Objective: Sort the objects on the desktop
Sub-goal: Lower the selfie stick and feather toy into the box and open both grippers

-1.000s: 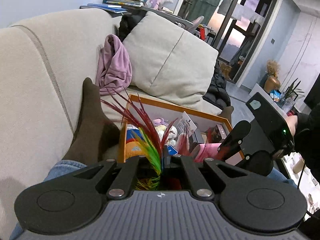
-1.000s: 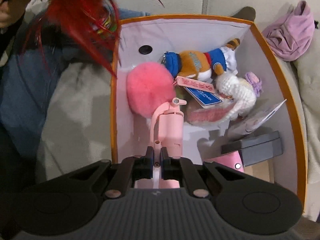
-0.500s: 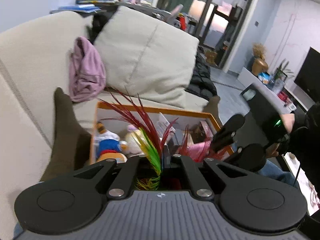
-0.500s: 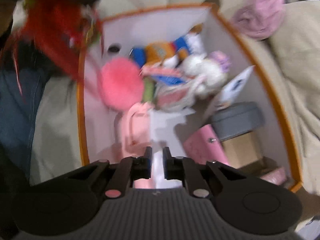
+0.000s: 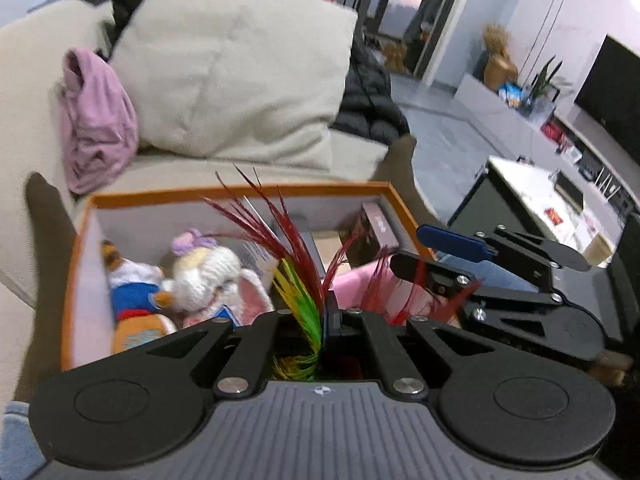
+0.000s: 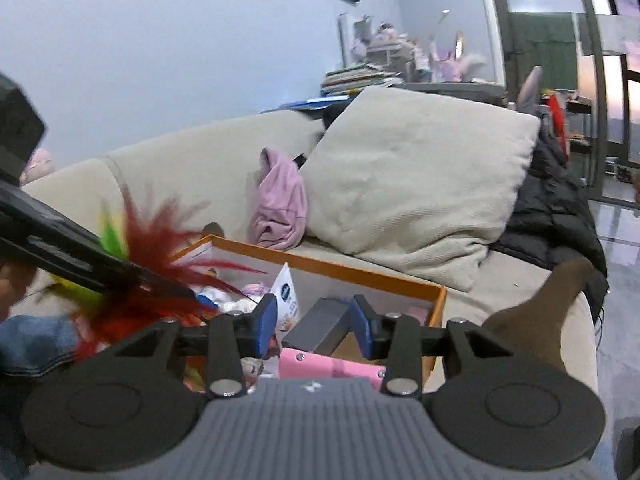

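The orange-rimmed box (image 5: pixel 240 191) sits on the sofa (image 5: pixel 36 80), between the person's socked feet, and serves as the landmark here. The left hand-held gripper (image 5: pixel 332 312) is clamped tight on a feather toy (image 5: pixel 298 276). Its red plumes fan up and over the box's near edge while the green and yellow ones are pinched down between the closed fingers. Gripping it low, near the quills, probably keeps the loose plumes from slipping out and lets them hang forward over the box, ready to be dropped in.

The right hand-held gripper (image 6: pixel 314 326) hangs at the box's right side with its blue pads (image 6: pixel 264 326) spread wide and nothing between them. It seems to be held clear so as not to block the feather's way in.

Inside the box, at the left end, lie a tiger plush (image 5: pixel 132 300) in a blue top and, touching it, a white crochet doll (image 5: pixel 208 272) with a purple bow. A grey case (image 6: pixel 320 326) and a pink case (image 6: pixel 332 368) lie toward the right end, with a printed card (image 6: pixel 286 292) standing between them and the plush toys.

Outside the box, behind it, a cushion (image 5: pixel 240 64) leans on the sofa back with a crumpled pink garment (image 5: pixel 96 120) just beside it. My guess is the feather toy is the piece in hand for sorting and has yet to be released.
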{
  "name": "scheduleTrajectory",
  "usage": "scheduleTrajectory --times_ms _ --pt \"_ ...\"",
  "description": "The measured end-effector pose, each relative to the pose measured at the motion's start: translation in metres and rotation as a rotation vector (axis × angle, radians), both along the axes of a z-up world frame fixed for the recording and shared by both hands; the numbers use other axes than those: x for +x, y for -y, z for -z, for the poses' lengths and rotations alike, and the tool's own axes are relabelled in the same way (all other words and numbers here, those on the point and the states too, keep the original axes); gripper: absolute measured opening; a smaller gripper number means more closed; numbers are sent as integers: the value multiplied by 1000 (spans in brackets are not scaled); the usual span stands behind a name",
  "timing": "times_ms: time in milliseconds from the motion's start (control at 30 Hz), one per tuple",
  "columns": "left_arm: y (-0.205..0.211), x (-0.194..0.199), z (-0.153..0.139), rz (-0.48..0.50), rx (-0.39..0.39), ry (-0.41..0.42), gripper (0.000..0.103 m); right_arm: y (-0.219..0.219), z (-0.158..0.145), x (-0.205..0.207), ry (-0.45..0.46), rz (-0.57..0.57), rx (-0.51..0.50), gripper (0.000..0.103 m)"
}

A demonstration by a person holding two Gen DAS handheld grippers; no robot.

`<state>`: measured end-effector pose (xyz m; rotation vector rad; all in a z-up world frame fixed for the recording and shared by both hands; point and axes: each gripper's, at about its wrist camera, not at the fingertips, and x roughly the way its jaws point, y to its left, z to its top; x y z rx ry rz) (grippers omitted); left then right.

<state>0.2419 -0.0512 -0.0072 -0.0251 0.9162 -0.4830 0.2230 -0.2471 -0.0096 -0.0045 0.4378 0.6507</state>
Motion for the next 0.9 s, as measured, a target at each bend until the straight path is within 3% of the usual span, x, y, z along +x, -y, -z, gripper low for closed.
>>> scheduleTrajectory --times_ms 133,267,433,567,667,800,900 --pt "10 6 15 5 13 -20 3 7 1 5 -42 55 20 47" --pt "6 10 20 -32 -1 -23 7 4 5 1 -14 80 -7 53" --pt "-9 -4 6 -86 -20 18 31 -3 5 -12 38 75 -43 68" --pt "-15 -25 -11 -124 7 85 49 -11 4 -19 63 79 -60 71" --pt "-22 -43 -20 -169 19 140 52 -14 -1 -26 64 76 -41 73" --pt "-32 -68 -30 -216 22 192 59 -18 -8 -40 113 87 -14 90" --pt "-41 -86 -38 -261 24 243 69 -25 -13 -51 161 107 -19 96"
